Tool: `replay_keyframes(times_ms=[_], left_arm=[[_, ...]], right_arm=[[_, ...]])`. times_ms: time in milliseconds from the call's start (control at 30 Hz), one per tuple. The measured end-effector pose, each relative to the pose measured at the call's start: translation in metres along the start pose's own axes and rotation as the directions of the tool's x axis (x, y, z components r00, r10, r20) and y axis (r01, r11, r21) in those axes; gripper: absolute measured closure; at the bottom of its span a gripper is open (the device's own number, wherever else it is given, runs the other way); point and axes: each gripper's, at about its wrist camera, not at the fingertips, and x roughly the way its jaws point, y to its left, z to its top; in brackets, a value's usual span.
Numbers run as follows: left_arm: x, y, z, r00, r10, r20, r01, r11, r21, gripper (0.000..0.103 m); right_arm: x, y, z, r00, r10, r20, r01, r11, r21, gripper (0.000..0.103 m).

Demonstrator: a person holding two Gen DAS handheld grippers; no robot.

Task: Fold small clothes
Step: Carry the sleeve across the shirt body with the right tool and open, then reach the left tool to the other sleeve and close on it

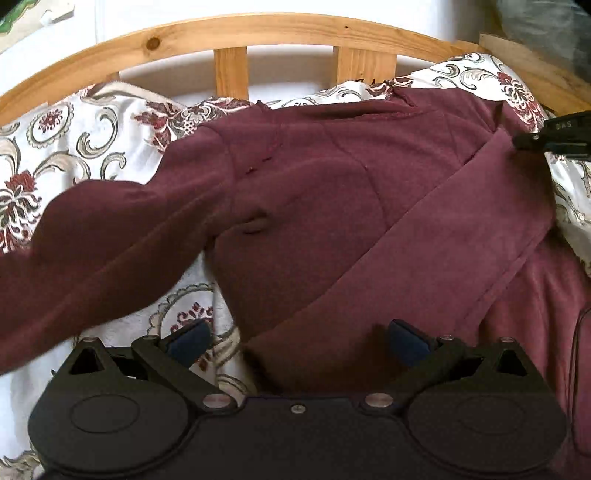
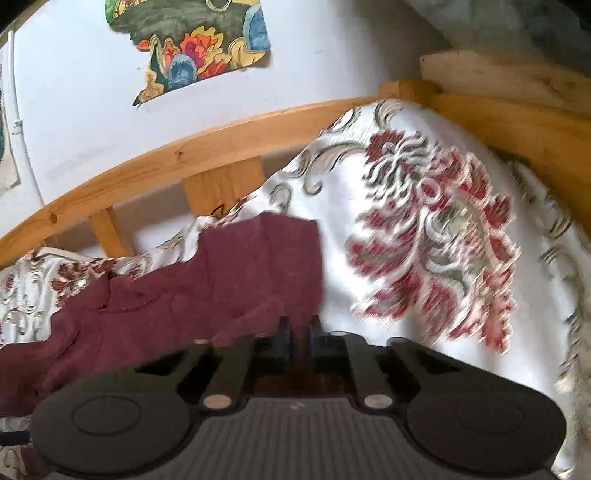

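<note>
A maroon long-sleeved top (image 1: pixel 325 192) lies spread on a floral bedspread (image 1: pixel 66 144), its left sleeve stretched toward the near left. A fold of it runs diagonally up to the right. My left gripper (image 1: pixel 297 341) is open, its blue pads on either side of the top's near hem. My right gripper (image 1: pixel 532 142) shows at the right edge, holding the raised fold. In the right wrist view the right gripper (image 2: pixel 298 334) is shut on the maroon top (image 2: pixel 207 280), with cloth between its pads.
A curved wooden bed rail (image 1: pixel 280 31) with slats runs behind the bedspread, against a white wall. A colourful picture (image 2: pixel 195 48) hangs on the wall. The bedspread (image 2: pixel 424 236) extends to the right of the top, up to a wooden corner post (image 2: pixel 487 110).
</note>
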Motion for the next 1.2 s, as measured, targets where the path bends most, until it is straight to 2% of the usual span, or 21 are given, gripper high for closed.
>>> replay_keyframes(times_ms=[100,167,267,367,400,433,467,533,567,600,633,733,800,867,900,1000,1033,1067,1200], left_arm=[[0.004,-0.005,0.002,1.000,0.014,-0.008,-0.014,1.000,0.007,0.001],[0.010,-0.009,0.002,0.999,0.037,-0.034,-0.036,0.999,0.033,0.001],[0.008,-0.010,0.002,0.999,0.046,-0.024,-0.045,0.998,0.041,0.001],[-0.003,0.000,0.004,0.999,0.026,-0.018,-0.027,1.000,-0.004,0.001],[-0.011,0.005,0.004,1.000,0.025,-0.007,-0.025,0.999,-0.026,0.001],[-0.019,0.010,0.004,1.000,0.029,0.011,-0.028,0.999,-0.043,0.001],[-0.029,0.016,0.003,0.998,0.053,0.036,-0.051,0.997,-0.059,0.001],[-0.043,0.024,0.004,0.988,0.133,0.072,-0.128,0.989,-0.067,0.001],[-0.050,0.028,0.005,0.980,0.179,0.089,-0.175,0.983,-0.057,0.001],[-0.056,0.031,0.006,0.969,0.227,0.100,-0.224,0.974,-0.041,0.001],[-0.061,0.036,0.009,0.955,0.276,0.106,-0.274,0.961,-0.029,0.001],[-0.081,0.059,0.010,0.891,0.434,0.133,-0.433,0.901,-0.037,0.001],[-0.098,0.084,0.004,0.843,0.519,0.140,-0.510,0.855,-0.096,0.001],[-0.118,0.108,-0.008,0.784,0.604,0.144,-0.577,0.794,-0.189,0.001],[-0.128,0.120,-0.014,0.745,0.652,0.142,-0.612,0.752,-0.244,0.001],[-0.152,0.149,-0.029,0.647,0.754,0.117,-0.681,0.640,-0.355,0.001],[-0.157,0.161,-0.031,0.633,0.768,0.098,-0.692,0.617,-0.375,0.001],[-0.163,0.172,-0.034,0.630,0.774,0.067,-0.694,0.600,-0.398,0.001],[-0.180,0.216,-0.041,0.663,0.749,0.016,-0.628,0.567,-0.534,0.001]], right_arm=[[-0.006,0.002,0.009,0.997,-0.060,0.052,0.063,0.996,-0.059,0.092],[0.000,0.002,0.009,0.996,-0.074,0.041,0.077,0.995,-0.064,0.092],[0.013,0.009,0.002,0.994,-0.109,0.028,0.111,0.988,-0.107,0.089],[0.008,0.014,-0.002,0.992,-0.114,0.054,0.119,0.986,-0.119,0.076],[0.005,0.015,-0.004,0.992,-0.112,0.062,0.119,0.985,-0.121,0.062],[0.000,0.017,-0.005,0.991,-0.112,0.072,0.120,0.985,-0.122,0.056],[-0.006,0.018,-0.008,0.991,-0.105,0.088,0.116,0.985,-0.125,0.051],[-0.017,0.023,-0.015,0.991,-0.080,0.106,0.095,0.985,-0.145,0.048],[-0.022,0.025,-0.018,0.992,-0.065,0.107,0.081,0.985,-0.154,0.041],[-0.028,0.028,-0.024,0.993,-0.045,0.106,0.062,0.986,-0.158,0.033],[-0.035,0.031,-0.029,0.994,-0.024,0.104,0.040,0.987,-0.154,0.030],[-0.058,0.042,-0.050,0.995,0.053,0.089,-0.041,0.990,-0.135,0.020],[-0.075,0.051,-0.065,0.992,0.092,0.085,-0.080,0.988,-0.132,0.013],[-0.095,0.061,-0.082,0.991,0.091,0.100,-0.077,0.988,-0.131,0.008],[-0.106,0.065,-0.090,0.990,0.087,0.113,-0.072,0.989,-0.128,0.005],[-0.132,0.074,-0.112,0.988,0.063,0.138,-0.050,0.994,-0.096,0.002],[-0.138,0.075,-0.116,0.989,0.066,0.134,-0.055,0.995,-0.084,0.002],[-0.144,0.076,-0.120,0.990,0.070,0.124,-0.061,0.996,-0.070,0.001],[-0.162,0.077,-0.131,0.992,0.095,0.081,-0.092,0.995,-0.043,0.001]])
